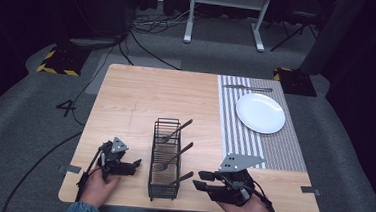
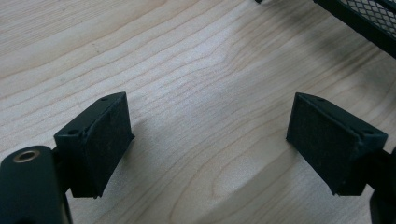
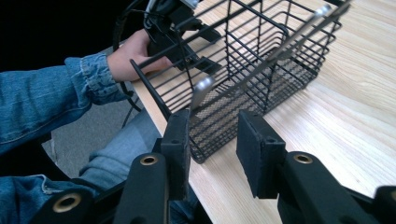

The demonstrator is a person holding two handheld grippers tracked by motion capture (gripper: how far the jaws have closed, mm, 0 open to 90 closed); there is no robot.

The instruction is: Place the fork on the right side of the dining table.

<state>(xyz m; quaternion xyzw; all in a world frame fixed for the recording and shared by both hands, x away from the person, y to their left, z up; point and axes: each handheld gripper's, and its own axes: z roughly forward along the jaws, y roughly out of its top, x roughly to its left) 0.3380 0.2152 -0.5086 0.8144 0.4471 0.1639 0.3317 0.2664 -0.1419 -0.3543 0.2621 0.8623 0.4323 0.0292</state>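
Fork handle just beyond right gripper

a light wooden desk is standing on grey carpet, which is spreading around it in a pool of light. the room beyond is lying in darkness. a white metal frame is standing behind, black cables are trailing across the floor, and yellow-black striped blocks are sitting at both sides.
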